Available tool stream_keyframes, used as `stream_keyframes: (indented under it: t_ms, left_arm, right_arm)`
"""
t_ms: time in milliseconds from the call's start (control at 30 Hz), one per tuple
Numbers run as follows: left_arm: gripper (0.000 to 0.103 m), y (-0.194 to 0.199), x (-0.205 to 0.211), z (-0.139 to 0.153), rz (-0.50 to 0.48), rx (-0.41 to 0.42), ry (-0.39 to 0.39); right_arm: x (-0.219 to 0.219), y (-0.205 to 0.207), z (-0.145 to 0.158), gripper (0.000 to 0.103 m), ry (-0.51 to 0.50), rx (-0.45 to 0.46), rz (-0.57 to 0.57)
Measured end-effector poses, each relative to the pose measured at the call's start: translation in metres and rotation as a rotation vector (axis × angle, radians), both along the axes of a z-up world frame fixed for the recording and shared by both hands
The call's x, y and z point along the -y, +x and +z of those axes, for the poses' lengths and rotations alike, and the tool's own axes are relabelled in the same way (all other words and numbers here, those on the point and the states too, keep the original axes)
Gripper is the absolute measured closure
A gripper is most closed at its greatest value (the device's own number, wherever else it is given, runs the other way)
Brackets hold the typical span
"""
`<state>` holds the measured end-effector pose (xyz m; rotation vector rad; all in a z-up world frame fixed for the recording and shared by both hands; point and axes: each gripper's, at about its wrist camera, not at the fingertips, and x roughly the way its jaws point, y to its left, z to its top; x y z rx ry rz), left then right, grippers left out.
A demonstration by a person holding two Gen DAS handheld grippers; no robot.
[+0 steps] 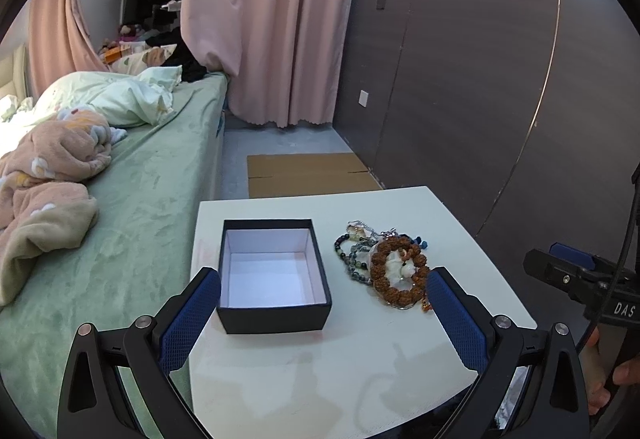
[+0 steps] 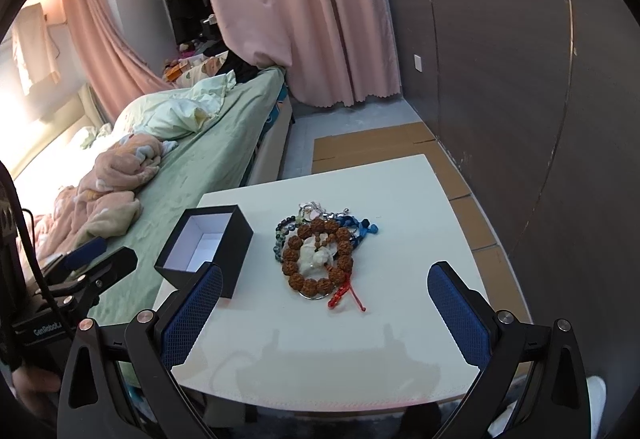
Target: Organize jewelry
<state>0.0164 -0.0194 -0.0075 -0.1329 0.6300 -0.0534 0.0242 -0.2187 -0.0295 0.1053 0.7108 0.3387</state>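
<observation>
both my jaws are spread, holding nothing; the open box (image 1: 274, 271) waits beside the bracelet pile (image 2: 318, 259) on the desk (image 2: 400, 319), ready for filling.

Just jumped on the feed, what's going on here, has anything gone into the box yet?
Nothing yet. A person holds a gripper in each hand above a white table, and both the left gripper and the right gripper are open and empty. The black box sits open with its white inside bare. The jewelry pile lies beside it, untouched: a brown bead bracelet on top, darker bead strands and a blue cord underneath.
</observation>
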Motion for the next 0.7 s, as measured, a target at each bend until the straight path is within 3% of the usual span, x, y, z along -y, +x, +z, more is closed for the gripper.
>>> stream_keyframes:
  t_ms: [233,300,400,500,700]
  left_arm:
    - [0.006,0.017,0.014,-0.005,-0.055,-0.026,-0.007]
    - [0.008,0.023,0.020,-0.007,-0.077,-0.035,-0.008]
    - [0.019,0.032,0.029,-0.012,-0.111,-0.059,-0.018]
    - [0.031,0.043,0.036,-0.019,-0.141,-0.092,-0.026]
    - [0.051,0.063,0.049,-0.035,-0.191,-0.170,-0.021]
  right_arm:
    - [0.024,0.016,0.004,0.001,0.093,-0.044,-0.036]
    - [0.031,0.023,0.002,0.008,0.119,-0.066,-0.045]
    - [0.041,0.036,-0.007,0.024,0.171,-0.136,-0.068]
    - [0.052,0.049,-0.023,0.033,0.228,-0.221,-0.105]
    - [0.062,0.067,-0.042,0.042,0.326,-0.321,-0.124]
